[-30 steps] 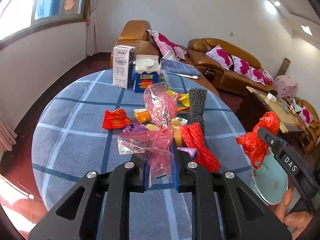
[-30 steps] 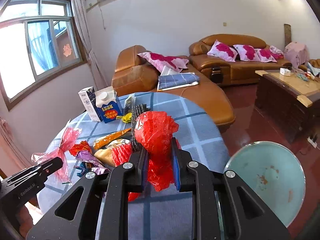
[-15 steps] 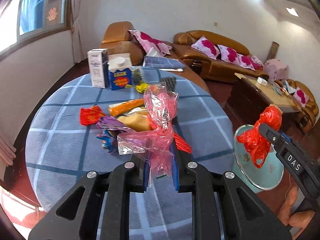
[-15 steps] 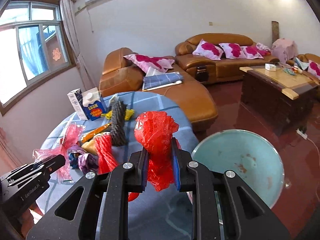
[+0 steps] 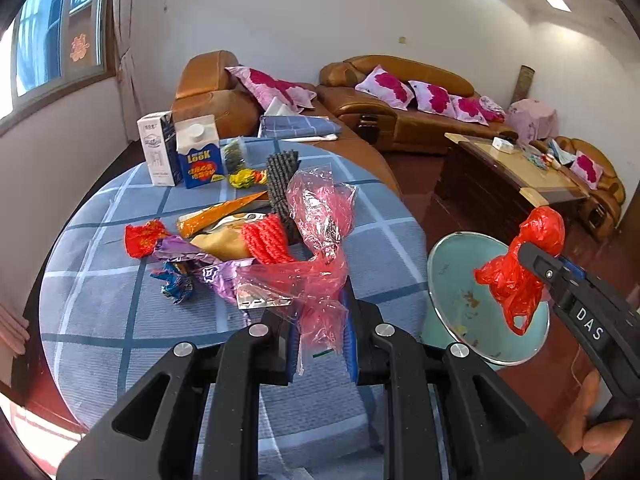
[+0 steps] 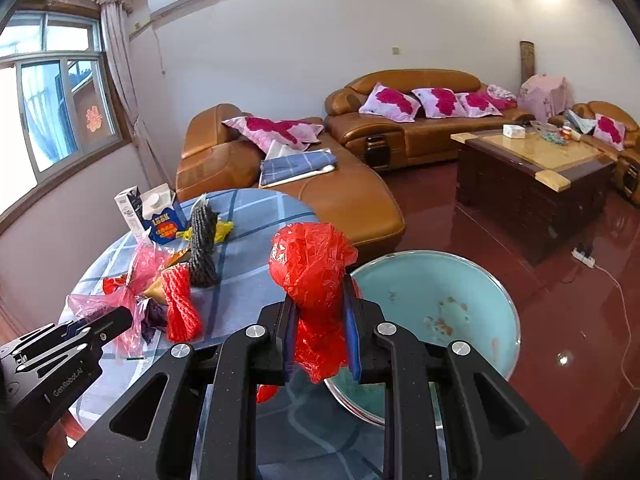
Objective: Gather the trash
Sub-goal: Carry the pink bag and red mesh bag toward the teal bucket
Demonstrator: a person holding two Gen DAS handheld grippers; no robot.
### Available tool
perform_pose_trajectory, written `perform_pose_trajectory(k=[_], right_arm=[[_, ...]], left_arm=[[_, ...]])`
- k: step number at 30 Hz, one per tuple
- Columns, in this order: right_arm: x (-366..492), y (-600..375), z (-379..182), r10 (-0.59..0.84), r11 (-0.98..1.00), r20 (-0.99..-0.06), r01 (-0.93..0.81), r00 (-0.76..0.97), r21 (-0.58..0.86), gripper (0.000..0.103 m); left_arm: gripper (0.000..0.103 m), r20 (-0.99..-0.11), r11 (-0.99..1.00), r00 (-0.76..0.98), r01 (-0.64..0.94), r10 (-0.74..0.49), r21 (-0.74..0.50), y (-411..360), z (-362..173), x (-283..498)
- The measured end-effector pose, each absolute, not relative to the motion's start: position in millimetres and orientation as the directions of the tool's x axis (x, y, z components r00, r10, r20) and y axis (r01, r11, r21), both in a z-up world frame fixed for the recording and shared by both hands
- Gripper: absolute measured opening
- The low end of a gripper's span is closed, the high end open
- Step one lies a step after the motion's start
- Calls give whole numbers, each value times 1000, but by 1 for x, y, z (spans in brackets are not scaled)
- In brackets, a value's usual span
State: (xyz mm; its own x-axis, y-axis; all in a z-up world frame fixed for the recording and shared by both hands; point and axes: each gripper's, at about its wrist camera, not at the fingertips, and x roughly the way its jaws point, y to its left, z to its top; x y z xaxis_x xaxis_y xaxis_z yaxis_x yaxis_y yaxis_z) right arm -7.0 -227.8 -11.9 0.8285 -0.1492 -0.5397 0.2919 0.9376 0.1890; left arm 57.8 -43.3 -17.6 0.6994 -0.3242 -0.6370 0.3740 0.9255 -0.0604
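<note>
My left gripper (image 5: 322, 340) is shut on a crumpled pink clear plastic wrapper (image 5: 320, 240), held above the near side of the round blue checked table (image 5: 100, 308). A red plastic bag (image 6: 312, 276) is pinched in my right gripper (image 6: 318, 332), which is shut on it beside the table's edge, next to a light blue basin (image 6: 460, 312) on the floor. In the left wrist view the same red bag (image 5: 520, 272) hangs over the basin (image 5: 452, 280). The pink wrapper (image 6: 132, 280) shows at the left of the right wrist view.
On the table lie a red net sleeve (image 5: 264, 240), a dark net sleeve (image 5: 282, 176), orange, purple, red and blue wrappers and two cartons (image 5: 200, 156). Brown sofas (image 6: 420, 128) and a wooden coffee table (image 6: 532, 168) stand beyond on a red floor.
Both grippers have swung to the right across the table with their loads. The basin has come further into both views, and the red bag now hangs over it.
</note>
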Motion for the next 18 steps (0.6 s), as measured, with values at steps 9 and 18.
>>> perform_pose_trajectory(k=[9, 18], right_arm=[[-20, -244, -19, -174, 920, -543, 332, 821, 207, 21], [-27, -262, -24, -199, 902, -544, 370, 815, 223, 21]], left_arm=[[18, -648, 922, 698, 386, -304, -17, -60, -18, 53], [18, -655, 913, 693, 407, -301, 10, -79, -20, 48]])
